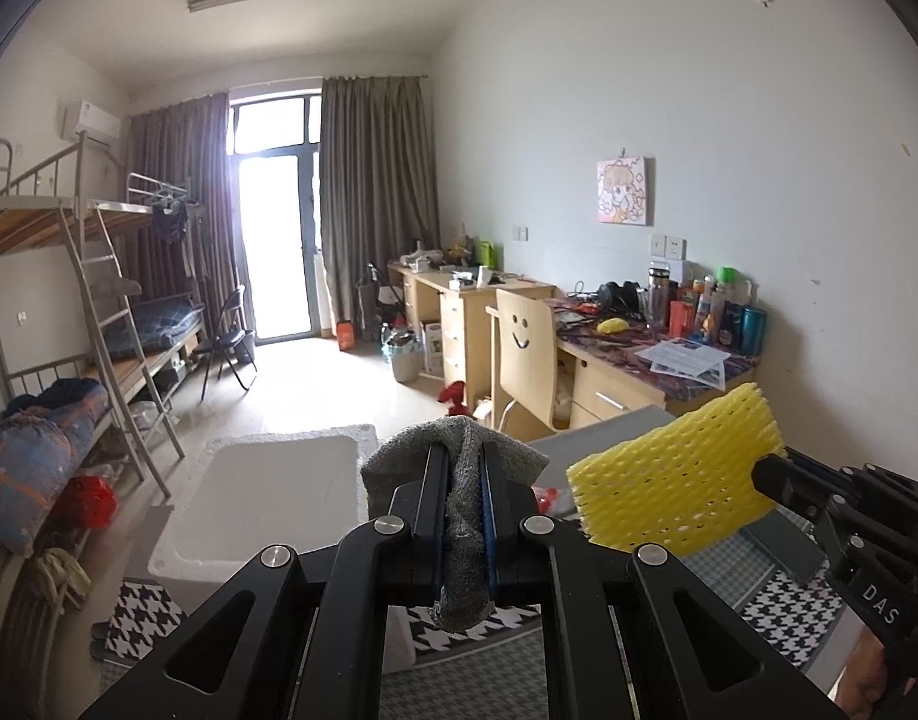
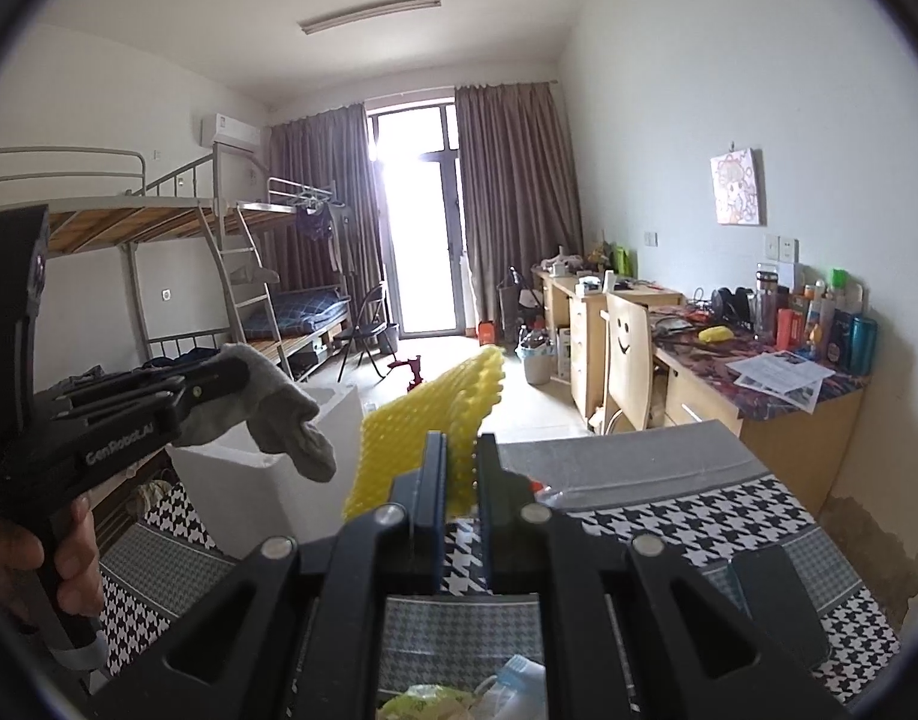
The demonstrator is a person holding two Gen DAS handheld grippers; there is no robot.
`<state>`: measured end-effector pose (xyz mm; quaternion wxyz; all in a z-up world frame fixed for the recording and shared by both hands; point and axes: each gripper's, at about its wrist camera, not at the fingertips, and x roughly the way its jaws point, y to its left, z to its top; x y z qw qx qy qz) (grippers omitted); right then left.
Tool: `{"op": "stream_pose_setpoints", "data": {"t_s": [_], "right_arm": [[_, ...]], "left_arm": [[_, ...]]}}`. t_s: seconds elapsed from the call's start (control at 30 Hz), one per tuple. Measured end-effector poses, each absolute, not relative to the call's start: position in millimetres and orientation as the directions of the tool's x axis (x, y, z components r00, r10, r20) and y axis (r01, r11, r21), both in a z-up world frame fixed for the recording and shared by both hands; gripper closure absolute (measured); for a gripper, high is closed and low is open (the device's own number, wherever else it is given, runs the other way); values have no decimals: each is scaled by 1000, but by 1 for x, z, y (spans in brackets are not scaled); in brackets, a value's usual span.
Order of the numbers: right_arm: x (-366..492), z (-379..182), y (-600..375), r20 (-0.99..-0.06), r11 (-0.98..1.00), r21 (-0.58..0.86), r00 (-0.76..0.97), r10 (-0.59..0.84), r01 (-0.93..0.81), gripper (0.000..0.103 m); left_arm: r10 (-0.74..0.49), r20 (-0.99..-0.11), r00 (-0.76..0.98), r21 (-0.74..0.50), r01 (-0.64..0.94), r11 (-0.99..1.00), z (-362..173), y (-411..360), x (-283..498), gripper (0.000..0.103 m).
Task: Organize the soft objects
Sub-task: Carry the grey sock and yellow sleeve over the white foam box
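Sock (image 1: 459,516), grey, hangs pinched in the left gripper (image 1: 464,480) above the houndstooth cloth (image 1: 795,606), beside a white foam box (image 1: 261,492). Yellow foam net (image 2: 423,420) is clamped in the right gripper (image 2: 461,468), raised just right of the sock.

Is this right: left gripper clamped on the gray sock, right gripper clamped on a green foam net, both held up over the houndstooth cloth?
Not quite. The foam net in the right gripper is yellow, not green; both wrist views show it. The rest holds: left gripper shut on the gray sock, above the houndstooth cloth.
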<state>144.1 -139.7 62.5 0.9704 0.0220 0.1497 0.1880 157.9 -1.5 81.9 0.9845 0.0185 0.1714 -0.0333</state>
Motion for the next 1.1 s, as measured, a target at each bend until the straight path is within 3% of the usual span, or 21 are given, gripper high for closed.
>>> {"op": "stream_pose_setpoints", "data": {"t_s": [0.5,1.1], "right_arm": [[161,74,-120,-283,909,81,866,413,-408,91],[173,82,-89,-289,881,49,838,463,-470,91]], "left_arm": [[43,-315,948,-2,-46,999,100,44,172,93],[141,-435,889,-16,-164,986,73,90,217,93]]}}
